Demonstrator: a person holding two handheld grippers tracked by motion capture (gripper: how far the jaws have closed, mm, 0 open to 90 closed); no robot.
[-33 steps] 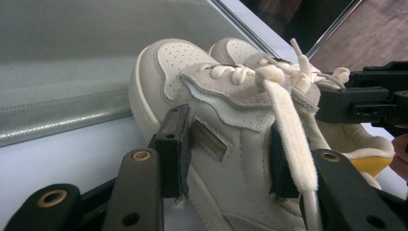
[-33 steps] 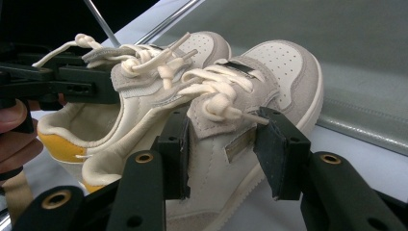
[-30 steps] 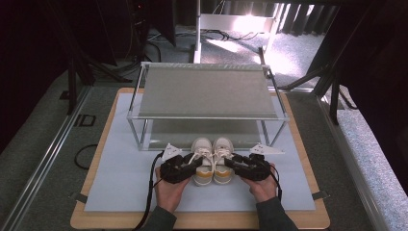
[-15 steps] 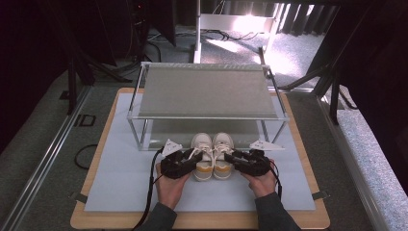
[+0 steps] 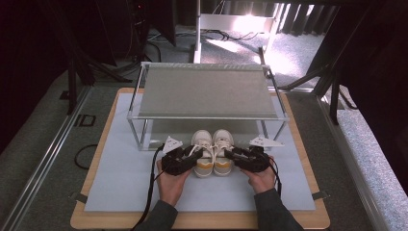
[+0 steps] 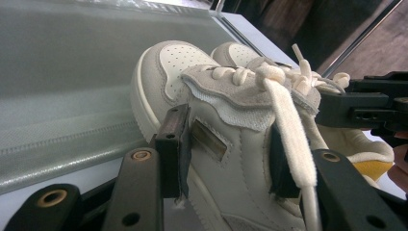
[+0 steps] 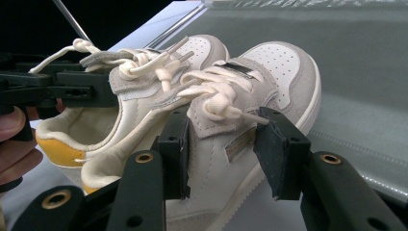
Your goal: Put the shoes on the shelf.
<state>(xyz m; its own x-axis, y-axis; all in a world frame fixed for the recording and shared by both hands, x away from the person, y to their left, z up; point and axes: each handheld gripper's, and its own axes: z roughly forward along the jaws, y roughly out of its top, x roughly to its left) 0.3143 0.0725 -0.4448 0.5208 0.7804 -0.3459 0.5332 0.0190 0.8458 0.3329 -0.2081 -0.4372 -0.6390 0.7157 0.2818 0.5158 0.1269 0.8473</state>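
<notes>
- Two small shoes are seen side by side on the pale mat (image 5: 120,187), with their toes under the front edge of the metal shelf (image 5: 207,91).
- The left shoe (image 5: 203,151) is cream and grey, with a yellow heel and thick cream laces.
- The left shoe is gripped by the left gripper (image 5: 185,158); in the left gripper view, its jaws are pressed on the shoe's side (image 6: 226,159) at the lace flap, and a lace (image 6: 288,130) is draped over one jaw.
- The right shoe (image 5: 223,150) looks the same, with tiny holes on its white toe.
- The right shoe is gripped by the right gripper (image 5: 236,156); in the right gripper view, its jaws are clamped on the shoe's side (image 7: 226,144) under the knotted laces.
- In the high view, the whole shelf, the wooden board (image 5: 202,222) and both hands are seen, but the jaws are too small to read.
- A small tag (image 6: 209,139) on the shoe's side is shown in the left gripper view.
- The other gripper (image 7: 53,89) and a person's fingers (image 7: 14,139) are seen at the left of the right gripper view.
</notes>
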